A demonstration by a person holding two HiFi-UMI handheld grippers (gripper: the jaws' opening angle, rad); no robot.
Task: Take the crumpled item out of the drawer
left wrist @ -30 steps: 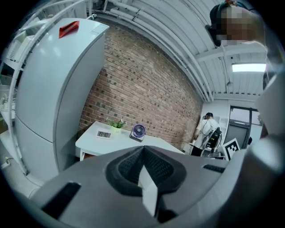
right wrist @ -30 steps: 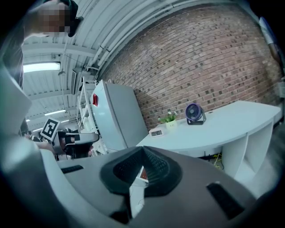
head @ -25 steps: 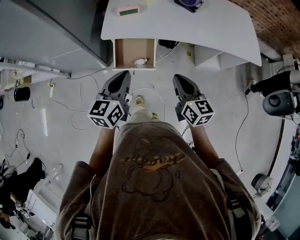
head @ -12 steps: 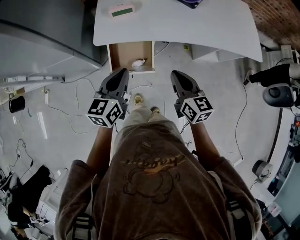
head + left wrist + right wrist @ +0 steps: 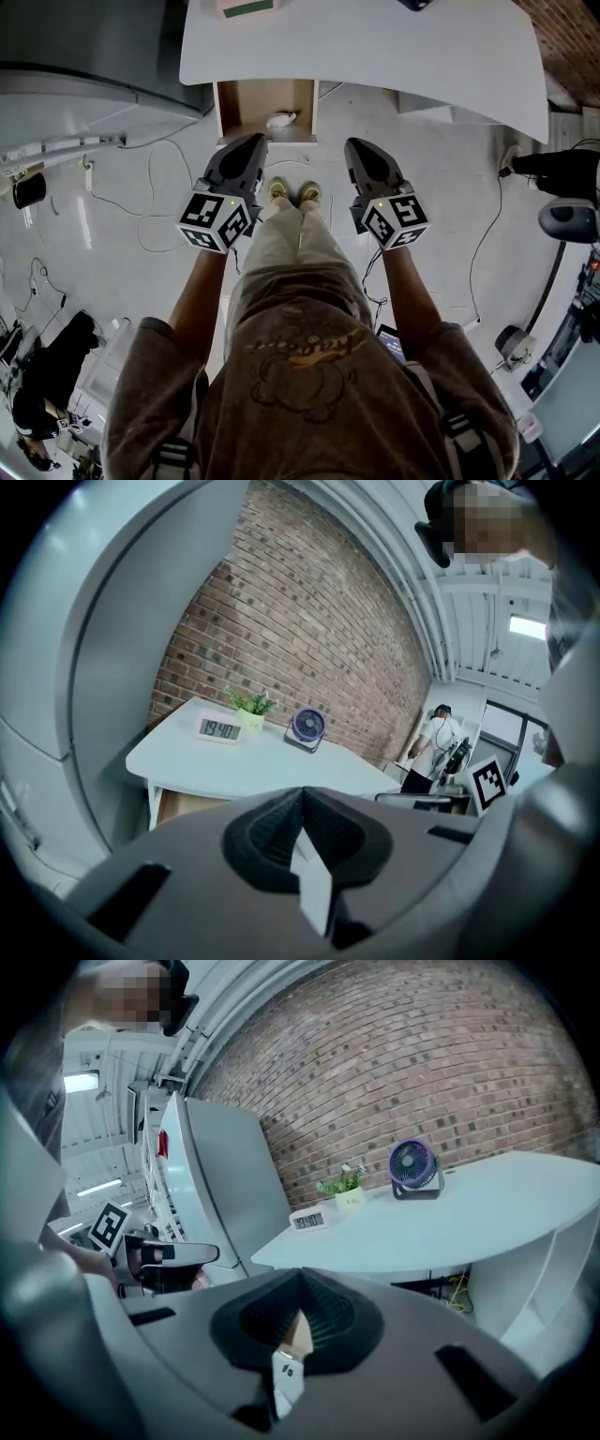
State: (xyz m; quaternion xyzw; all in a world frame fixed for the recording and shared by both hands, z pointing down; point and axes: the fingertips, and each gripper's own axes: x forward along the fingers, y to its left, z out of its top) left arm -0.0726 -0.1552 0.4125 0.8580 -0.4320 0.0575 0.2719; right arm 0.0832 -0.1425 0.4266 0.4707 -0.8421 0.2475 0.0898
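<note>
Crumpled item (image 5: 279, 120), small and white, lies inside the open drawer (image 5: 232, 105), in its front half and a little right of middle as I see it from the head view. The drawer sticks out from under the white table (image 5: 375, 47). I have 2 grippers up in front of it. The left gripper (image 5: 251, 142) has its tip over the drawer's front edge in the head view, and the right gripper (image 5: 356, 148) is off to the right over bare floor. The left jaws are pressed together with nothing between them, and the right jaws are together and empty too. On the tabletop I see 3 things: a digital clock (image 5: 219, 728), a potted plant (image 5: 250, 706) and a small fan (image 5: 307, 727), with a brick wall (image 5: 309, 602) behind
</note>
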